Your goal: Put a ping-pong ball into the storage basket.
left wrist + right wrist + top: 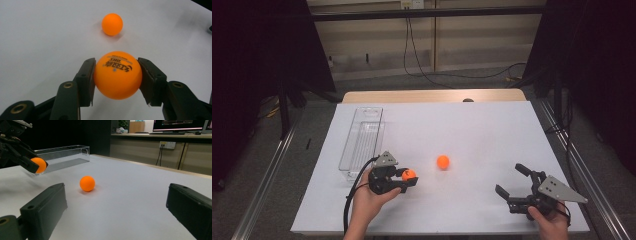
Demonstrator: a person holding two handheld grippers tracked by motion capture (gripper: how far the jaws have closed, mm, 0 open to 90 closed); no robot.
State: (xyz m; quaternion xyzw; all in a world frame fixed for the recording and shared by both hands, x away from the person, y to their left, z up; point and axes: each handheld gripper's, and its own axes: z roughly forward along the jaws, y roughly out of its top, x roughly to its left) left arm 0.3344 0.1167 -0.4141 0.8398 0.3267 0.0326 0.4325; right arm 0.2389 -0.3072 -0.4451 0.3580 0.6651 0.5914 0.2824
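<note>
- Left gripper (408, 181) near the front left of the white table (492, 125), clamped on an orange ball (409, 175), grey three-cornered plate on top, black cable trailing back past the forearm.
- In the left gripper view: held orange ball (117, 75) pinched at its two sides between the black pads (86, 80), dark printed lettering on its upper face, lifted a little above the white surface (37, 37), soft shadow beneath.
- In the right gripper view: same held ball (40, 165) visible at far left, in the tip of the left gripper (37, 166), in front of the near end of the clear tray.
- Second orange ball (442, 161) loose on the table, just right of and slightly beyond the held one, touching nothing; seen ahead of the held ball in the left gripper view (112, 24) and between the jaws' lines, farther off, in the right gripper view (87, 183).
- Right gripper (512, 182) at the front right, well apart from both balls, jaws spread wide with nothing between them, held low over the table by a hand (552, 222).
- Clear plastic tray (362, 140), long and narrow, lying lengthwise at the left side of the table, just beyond the left gripper; walls see-through, no ball inside.
- Left hand (369, 200) wrapped around the left gripper's body from below.
- Beyond the table: wooden edge, floor with loose cables, dark curtains at both sides.
</note>
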